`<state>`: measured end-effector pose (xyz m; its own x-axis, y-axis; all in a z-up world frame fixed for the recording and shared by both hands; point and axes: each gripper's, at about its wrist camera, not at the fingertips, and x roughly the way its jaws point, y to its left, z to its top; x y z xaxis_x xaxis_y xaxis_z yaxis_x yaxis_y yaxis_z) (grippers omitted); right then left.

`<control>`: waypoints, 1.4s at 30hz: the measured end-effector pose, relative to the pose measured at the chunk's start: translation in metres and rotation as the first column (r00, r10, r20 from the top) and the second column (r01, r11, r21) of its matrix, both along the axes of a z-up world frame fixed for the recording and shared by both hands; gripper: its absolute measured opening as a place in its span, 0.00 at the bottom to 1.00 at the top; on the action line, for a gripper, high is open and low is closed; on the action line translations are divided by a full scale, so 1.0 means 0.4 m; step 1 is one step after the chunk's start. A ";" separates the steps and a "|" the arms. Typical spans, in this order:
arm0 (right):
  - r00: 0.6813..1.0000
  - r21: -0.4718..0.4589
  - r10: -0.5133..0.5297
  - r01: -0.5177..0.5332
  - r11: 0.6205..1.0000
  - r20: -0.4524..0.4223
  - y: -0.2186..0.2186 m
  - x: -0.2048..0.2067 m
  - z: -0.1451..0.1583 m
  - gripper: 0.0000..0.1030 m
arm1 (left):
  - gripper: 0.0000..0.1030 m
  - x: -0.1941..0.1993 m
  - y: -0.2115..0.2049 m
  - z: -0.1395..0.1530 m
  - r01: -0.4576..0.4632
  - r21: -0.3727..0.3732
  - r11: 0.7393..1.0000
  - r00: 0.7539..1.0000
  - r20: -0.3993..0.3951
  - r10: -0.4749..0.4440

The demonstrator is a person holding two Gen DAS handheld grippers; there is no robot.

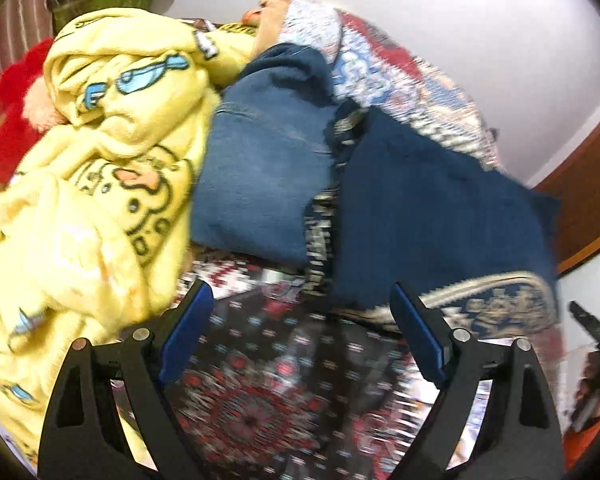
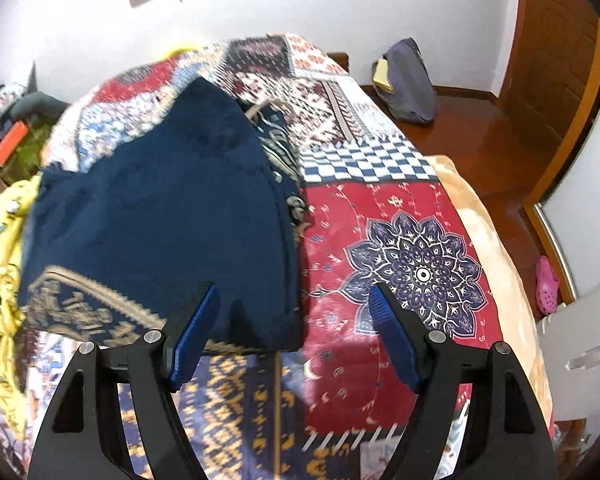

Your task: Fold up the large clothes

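Centrally, one navy garment (image 2: 168, 216), large, soft knit, lying flat on a bed; its landmark position serves for all entries below. Hem toward the cameras bears a gold-and-blue ornamental band (image 2: 80, 312). Its right edge runs straight, with a patterned lining showing along it.

Bed cover: patchwork quilt (image 2: 384, 216), printed in red, navy and white, with a mandala medallion right of the garment and a checkered panel beyond that. Open quilt lies right of the garment up to the bed's edge, where a peach blanket border (image 2: 496, 264) shows.

Left of the garment: folded blue denim (image 1: 260, 168), touching it; further left, a heaped yellow fleece (image 1: 100, 152) with cartoon prints, plush and rumpled.

Right of the bed, wooden floor (image 2: 480, 140), a grey bag (image 2: 410, 80) against the wall with something yellow showing at its opening, and a pink clog (image 2: 546, 284).

Left gripper (image 1: 304, 304): fingers apart, holding nothing, above bare quilt just short of the garment's hem.

Right gripper (image 2: 296, 304): fingers apart, holding nothing, at the garment's near right corner.
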<state>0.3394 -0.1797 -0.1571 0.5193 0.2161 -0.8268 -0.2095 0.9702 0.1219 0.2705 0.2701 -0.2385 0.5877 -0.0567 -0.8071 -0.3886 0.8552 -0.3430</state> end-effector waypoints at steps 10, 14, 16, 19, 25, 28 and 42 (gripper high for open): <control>0.994 -0.007 0.101 -0.101 0.995 0.049 0.070 -0.027 0.026 0.71 | 0.83 0.042 -0.083 -0.124 0.071 -0.497 0.865 0.995 0.094 -0.028; 0.991 -0.035 0.129 -0.128 0.991 0.038 0.095 -0.029 0.001 0.71 | 0.83 0.073 -0.098 -0.139 0.071 -0.455 0.888 0.991 0.133 -0.011; 0.990 -0.038 0.139 -0.138 0.990 0.021 0.109 -0.026 -0.012 0.71 | 0.83 0.101 -0.102 -0.146 0.073 -0.453 0.888 0.990 0.142 -0.008; 0.989 -0.033 0.150 -0.150 0.988 -0.004 0.132 -0.018 -0.028 0.71 | 0.76 0.155 -0.099 -0.164 0.043 -0.439 0.897 0.988 0.150 0.026; 0.981 -0.063 0.195 -0.195 0.979 -0.014 0.184 -0.010 -0.038 0.71 | 0.48 0.218 -0.081 -0.167 -0.026 -0.388 0.921 0.986 0.143 0.088; 0.975 -0.075 0.221 -0.221 0.972 -0.008 0.209 -0.009 -0.031 0.71 | 0.25 0.201 -0.063 -0.162 -0.078 -0.392 0.917 0.981 0.135 0.142; 0.923 -0.027 0.381 -0.381 0.924 0.045 0.411 -0.018 0.048 0.72 | 0.06 0.079 -0.086 0.140 -0.070 -0.155 0.985 0.911 0.393 0.127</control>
<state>0.3324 -0.0154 -0.1381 0.4402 0.3916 -0.8080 -0.5690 0.8178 0.0864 0.3021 0.2357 -0.1827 0.8679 -0.0732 -0.4913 -0.2741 0.7544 -0.5965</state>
